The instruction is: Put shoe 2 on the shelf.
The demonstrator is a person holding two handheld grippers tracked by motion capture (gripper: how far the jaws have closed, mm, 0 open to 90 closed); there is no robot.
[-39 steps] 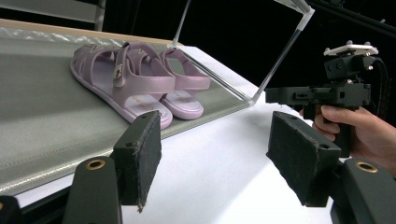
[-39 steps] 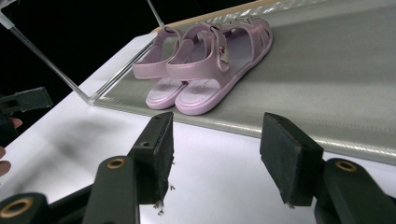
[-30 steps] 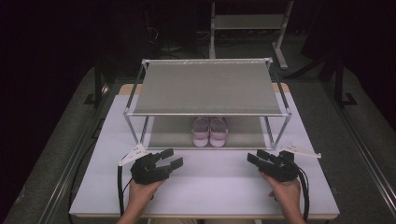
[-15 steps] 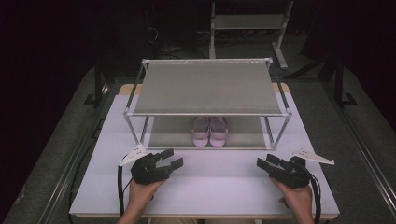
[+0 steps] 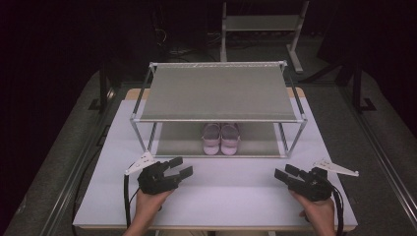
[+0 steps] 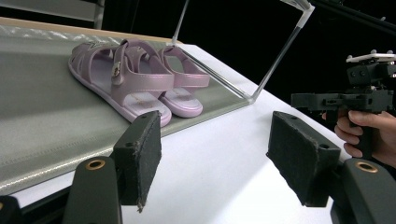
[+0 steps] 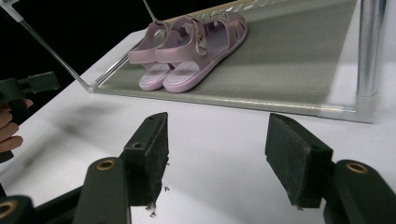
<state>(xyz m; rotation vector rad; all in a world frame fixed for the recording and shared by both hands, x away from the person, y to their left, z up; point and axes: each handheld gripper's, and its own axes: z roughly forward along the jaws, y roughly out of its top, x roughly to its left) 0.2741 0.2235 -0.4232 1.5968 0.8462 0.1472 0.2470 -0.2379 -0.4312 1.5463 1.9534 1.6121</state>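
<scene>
A pair of lilac sandals (image 5: 221, 138) stands side by side on the lower shelf (image 5: 177, 142) of a metal two-tier rack (image 5: 216, 119), toes toward me. In the left gripper view the sandals (image 6: 140, 79) lie ahead to the left. The right gripper view has the sandals (image 7: 191, 46) ahead. My left gripper (image 5: 180, 167) hovers open over the white table (image 5: 231, 196), left of the rack's front. My right gripper (image 5: 283, 172) is low at the right; its jaws have just been opening and hold nothing. The left gripper (image 6: 215, 140) and the right gripper (image 7: 217, 135) each show bare tabletop between their pads.
The rack's upper shelf (image 5: 216, 91) overhangs the sandals, and its corner posts (image 5: 290, 140) stand at the front. A second rack (image 5: 260, 22) stands on the dark floor behind. In the left gripper view, the right gripper (image 6: 364, 93) is off to the right.
My right gripper has slid to the right along the table's near side. The left gripper and the sandals have stayed put.
</scene>
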